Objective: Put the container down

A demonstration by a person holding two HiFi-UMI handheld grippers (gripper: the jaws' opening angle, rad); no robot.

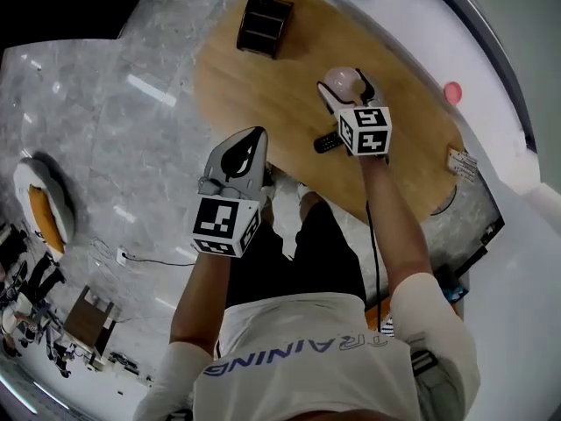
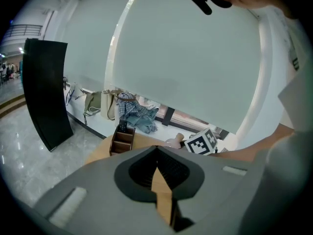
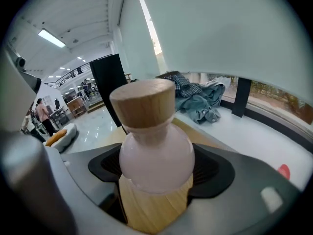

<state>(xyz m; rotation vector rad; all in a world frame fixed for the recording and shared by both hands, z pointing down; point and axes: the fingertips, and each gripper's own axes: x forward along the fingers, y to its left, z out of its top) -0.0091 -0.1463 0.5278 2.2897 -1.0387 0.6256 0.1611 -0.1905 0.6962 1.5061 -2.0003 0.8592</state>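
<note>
Right gripper [image 1: 344,95] clamps the container [image 3: 155,155] over the bench [image 1: 254,86]; it should lower it upright until the base sits flat, then release. Left gripper [image 2: 157,175], jaws together, holds nothing.

The left gripper [image 1: 250,140] is held shut toward 1 o'clock; the right gripper [image 1: 344,96], toward 11, is clamped on the container [image 3: 155,153].

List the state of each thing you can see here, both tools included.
container, wooden lid on, upright, clamped in the right tool.
right tool, shut on the container.
left tool, shut, nothing between its jaws.
organizer box, standing on the table.
black remote, lying flat on the table.
</note>
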